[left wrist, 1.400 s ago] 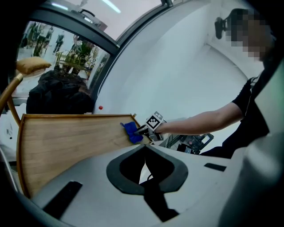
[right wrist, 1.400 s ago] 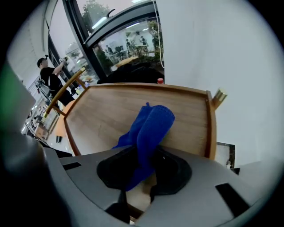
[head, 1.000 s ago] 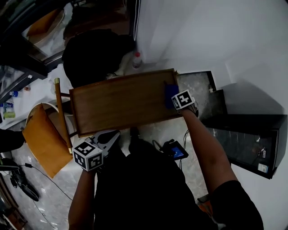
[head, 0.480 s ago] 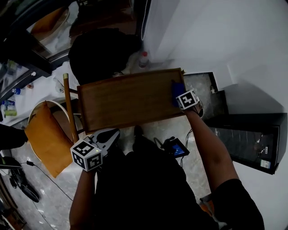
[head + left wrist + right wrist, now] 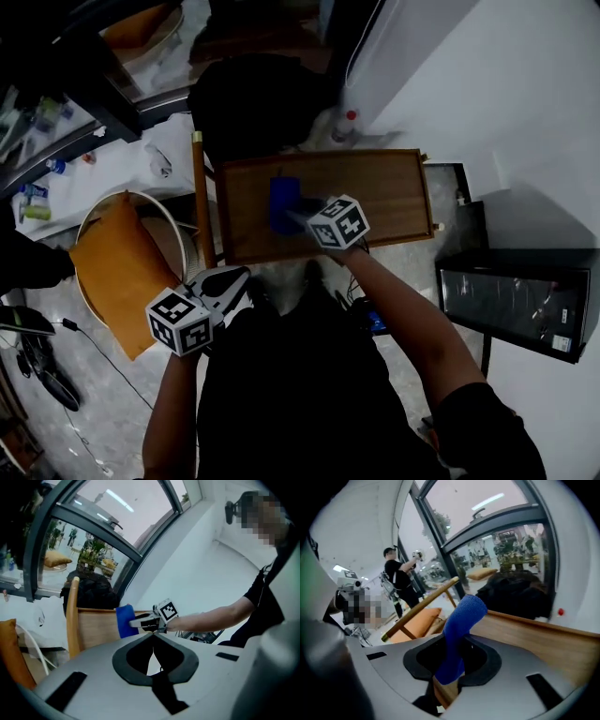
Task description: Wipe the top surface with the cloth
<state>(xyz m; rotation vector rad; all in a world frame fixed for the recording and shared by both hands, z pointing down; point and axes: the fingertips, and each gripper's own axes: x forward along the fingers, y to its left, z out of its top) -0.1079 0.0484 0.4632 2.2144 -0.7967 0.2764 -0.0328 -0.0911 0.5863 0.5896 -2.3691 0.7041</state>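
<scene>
In the head view the brown wooden top [image 5: 375,192] lies in the middle, with the blue cloth [image 5: 284,202] on its left half. My right gripper [image 5: 300,217] reaches over the near edge and is shut on the cloth. The right gripper view shows the cloth [image 5: 459,630] pinched between the jaws and standing up over the wooden top [image 5: 534,639]. My left gripper [image 5: 242,276] hangs below the top's near left corner, shut and empty. From the left gripper view [image 5: 153,635], the cloth [image 5: 123,620] and the right gripper [image 5: 143,620] show against the wooden top [image 5: 96,626].
A round chair with an orange cushion [image 5: 112,272] stands left of the top, its wooden post [image 5: 199,197] close to the left edge. A dark bag [image 5: 248,103] and a red-capped bottle [image 5: 347,127] sit behind. A black cabinet [image 5: 520,300] stands at the right by the white wall.
My right gripper has dragged the cloth leftward across the top, from its right edge to its left half. The left gripper has stayed where it was.
</scene>
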